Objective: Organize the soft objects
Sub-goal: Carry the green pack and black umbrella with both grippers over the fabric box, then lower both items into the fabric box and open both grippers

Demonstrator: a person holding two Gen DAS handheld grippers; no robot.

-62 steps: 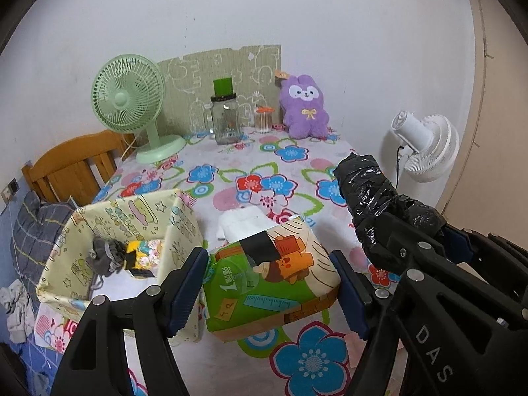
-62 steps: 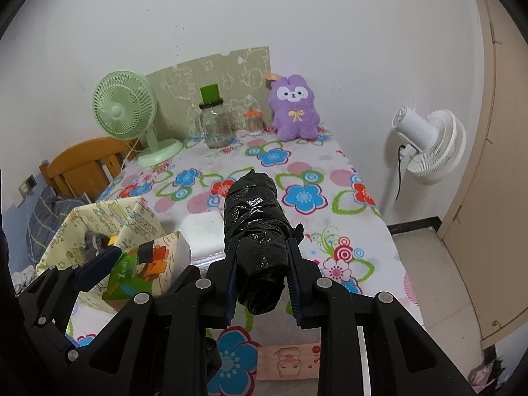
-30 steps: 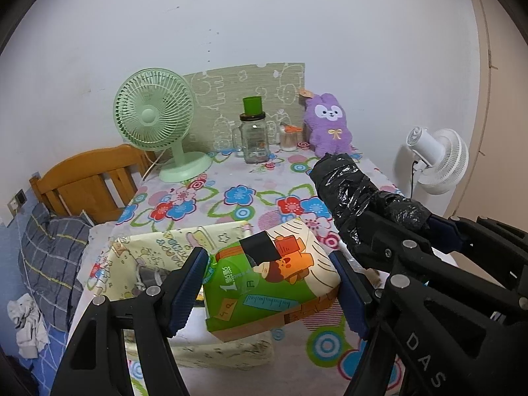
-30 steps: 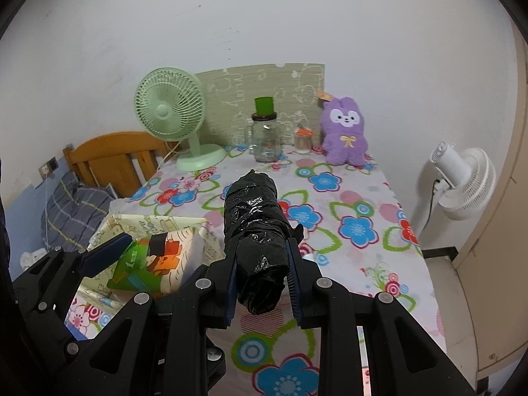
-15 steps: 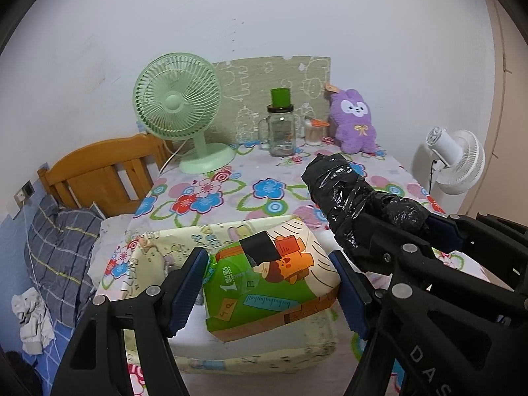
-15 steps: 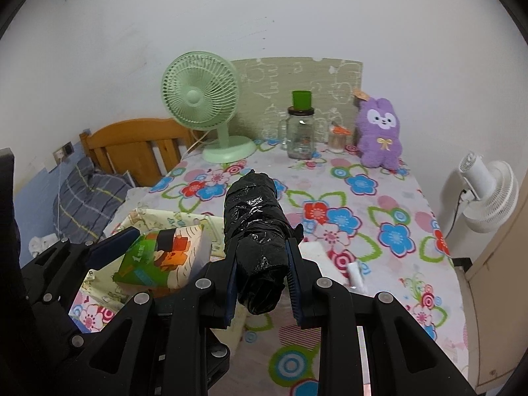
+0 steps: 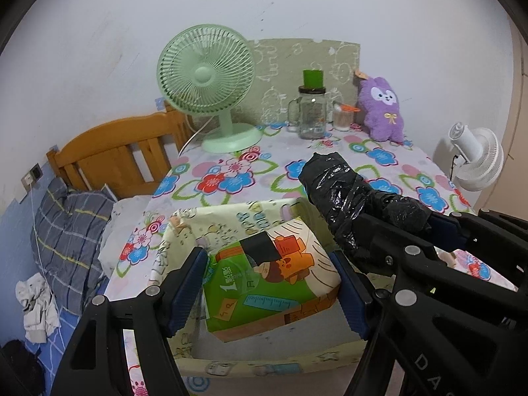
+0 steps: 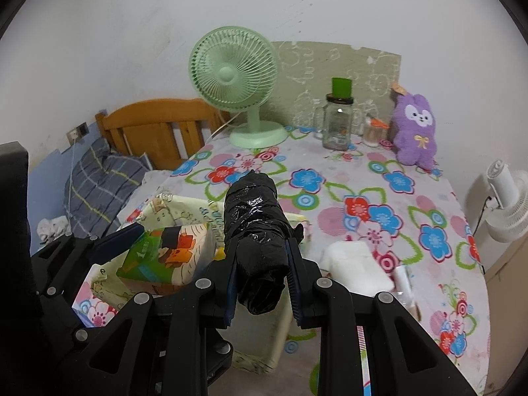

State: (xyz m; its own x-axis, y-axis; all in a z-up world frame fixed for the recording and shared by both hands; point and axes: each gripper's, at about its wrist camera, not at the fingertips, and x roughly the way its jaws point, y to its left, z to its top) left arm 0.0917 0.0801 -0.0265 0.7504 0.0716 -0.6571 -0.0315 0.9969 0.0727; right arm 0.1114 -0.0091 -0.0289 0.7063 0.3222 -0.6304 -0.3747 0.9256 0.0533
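Note:
My left gripper (image 7: 270,283) is shut on a green and orange tissue pack (image 7: 269,279) and holds it over the open yellow fabric bin (image 7: 184,241) at the table's near left. My right gripper (image 8: 262,277) is shut on a black plastic-wrapped roll (image 8: 254,221), held above the bin's right side (image 8: 297,221). The roll also shows in the left wrist view (image 7: 343,194), and the tissue pack in the right wrist view (image 8: 165,250). A purple plush rabbit (image 8: 416,132) sits at the table's far right against the wall.
On the floral tablecloth (image 8: 379,198) stand a green desk fan (image 8: 234,82), a glass jar with green lid (image 8: 338,122) and a small cup (image 8: 372,132). A white soft pack (image 8: 356,267) lies right of the bin. A wooden headboard (image 7: 115,151), bed and white floor fan (image 8: 505,204) flank the table.
Both grippers have swung left and drawn back with their loads still held. The bin now lies directly beneath the tissue pack, and the white pack is out to the right.

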